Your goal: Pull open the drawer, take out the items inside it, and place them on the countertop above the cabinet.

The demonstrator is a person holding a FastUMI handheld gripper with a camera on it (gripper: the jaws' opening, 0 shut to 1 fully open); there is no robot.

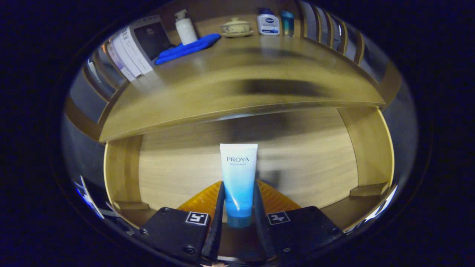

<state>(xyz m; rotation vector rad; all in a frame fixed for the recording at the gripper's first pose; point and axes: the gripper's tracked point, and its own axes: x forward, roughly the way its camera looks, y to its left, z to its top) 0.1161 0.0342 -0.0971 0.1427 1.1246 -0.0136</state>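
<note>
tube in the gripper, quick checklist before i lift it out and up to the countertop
1. Grip: both fingers press the white and blue tube, gripper shut on it: ok.
2. Tube upright between the fingers, cap end down: ok.
3. Drawer open, tube above its floor: ok.
4. Countertop front area bare for a landing spot: ok.
5. Blue cloth and pump bottle sit far back, away from that spot: ok.
6. Grip firmness: cannot tell.

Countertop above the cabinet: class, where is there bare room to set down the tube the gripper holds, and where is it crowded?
The gripper is shut on the tube. The countertop's whole near and middle stretch is bare. The far edge is crowded: blue cloth, pump bottle, lidded bowl and two small bottles.
</note>
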